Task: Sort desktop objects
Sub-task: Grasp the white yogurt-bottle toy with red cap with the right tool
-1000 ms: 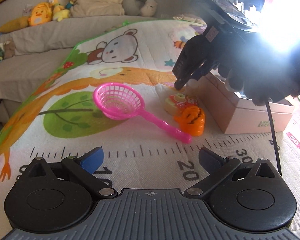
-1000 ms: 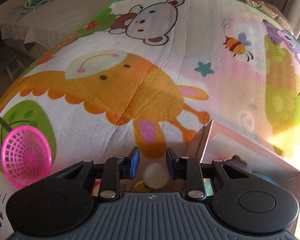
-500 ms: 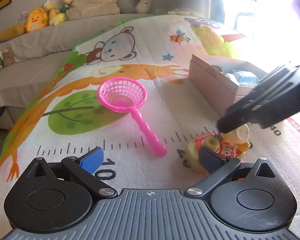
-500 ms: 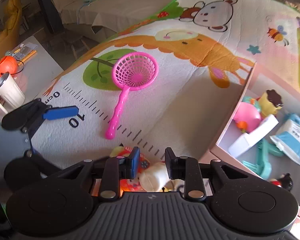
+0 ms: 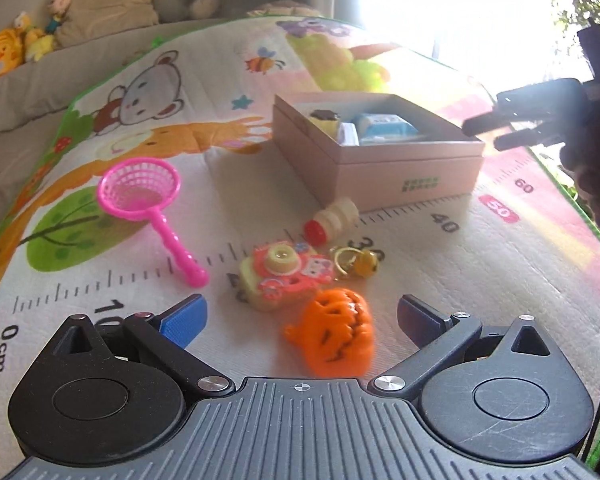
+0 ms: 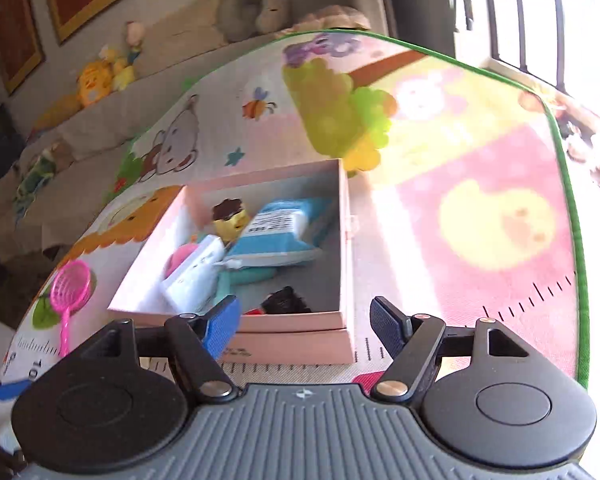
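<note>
Left wrist view: my left gripper (image 5: 300, 314) has its jaws spread wide, holding nothing. The orange pumpkin (image 5: 332, 336) lies between them on the play mat (image 5: 480, 280), with the toy camera (image 5: 282, 274), the small bottle (image 5: 332, 220) and the pink net (image 5: 144, 196) short of the pink box (image 5: 380, 160).

Right wrist view: my right gripper (image 6: 304, 322) hangs with jaws wide and empty, just before the pink box (image 6: 292, 336); the blue packet (image 6: 278, 232) lies inside.

black hand-held gripper (image 5: 299, 317), blue finger pads (image 5: 182, 321), silver screws
</note>
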`<action>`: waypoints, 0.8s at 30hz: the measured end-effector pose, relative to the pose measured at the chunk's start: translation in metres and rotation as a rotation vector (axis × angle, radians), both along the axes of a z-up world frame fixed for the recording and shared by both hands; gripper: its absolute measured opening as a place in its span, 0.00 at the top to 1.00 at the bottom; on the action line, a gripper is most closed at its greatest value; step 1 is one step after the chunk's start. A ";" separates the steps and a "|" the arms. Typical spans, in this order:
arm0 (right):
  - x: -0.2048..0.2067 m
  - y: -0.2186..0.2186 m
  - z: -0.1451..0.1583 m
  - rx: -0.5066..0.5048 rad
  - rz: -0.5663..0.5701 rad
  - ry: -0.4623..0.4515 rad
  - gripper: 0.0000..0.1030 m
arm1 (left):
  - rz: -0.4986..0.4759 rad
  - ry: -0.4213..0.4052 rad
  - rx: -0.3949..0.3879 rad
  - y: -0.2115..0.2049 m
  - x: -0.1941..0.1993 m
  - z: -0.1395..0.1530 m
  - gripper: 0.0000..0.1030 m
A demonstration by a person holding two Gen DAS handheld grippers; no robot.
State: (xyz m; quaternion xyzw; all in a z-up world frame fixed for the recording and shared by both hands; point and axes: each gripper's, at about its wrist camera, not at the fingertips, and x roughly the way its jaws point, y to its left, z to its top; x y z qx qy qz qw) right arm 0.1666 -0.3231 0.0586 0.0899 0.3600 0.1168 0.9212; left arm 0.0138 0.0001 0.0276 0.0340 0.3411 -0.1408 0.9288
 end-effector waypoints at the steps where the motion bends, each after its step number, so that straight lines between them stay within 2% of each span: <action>1: 0.008 -0.005 -0.006 0.035 -0.013 0.015 0.30 | -0.008 0.007 0.015 -0.005 0.000 -0.002 0.00; 4: 0.026 0.001 -0.023 0.107 0.006 0.053 0.28 | -0.029 0.021 0.050 -0.017 -0.002 -0.007 0.00; 5: 0.028 0.009 -0.025 0.105 0.015 0.049 0.19 | -0.032 0.022 0.062 -0.018 -0.002 -0.007 0.00; 6: 0.028 0.017 -0.024 0.085 0.020 0.035 0.17 | -0.030 0.024 0.071 -0.017 -0.003 -0.008 0.00; 8: 0.028 0.030 -0.024 0.070 0.065 0.016 0.16 | -0.022 0.031 0.084 -0.015 -0.004 -0.010 0.00; 10: 0.024 0.037 -0.023 0.112 0.150 0.027 0.17 | -0.013 0.036 0.099 -0.012 -0.004 -0.012 0.00; 12: 0.013 0.048 -0.016 0.063 0.214 0.007 0.17 | 0.006 0.023 0.133 -0.009 -0.003 -0.012 0.00; 14: -0.009 0.064 -0.004 -0.068 0.274 -0.057 0.17 | 0.050 -0.002 0.187 -0.004 0.000 -0.011 0.00; 17: -0.033 0.084 0.007 -0.186 0.351 -0.102 0.17 | 0.129 -0.029 0.241 0.010 0.007 -0.008 0.00; 21: -0.050 0.112 0.008 -0.230 0.447 -0.108 0.17 | 0.211 -0.044 0.265 0.029 0.011 -0.004 0.00; 24: -0.048 0.141 -0.002 -0.248 0.511 -0.067 0.30 | 0.240 -0.045 0.242 0.040 0.009 -0.001 0.00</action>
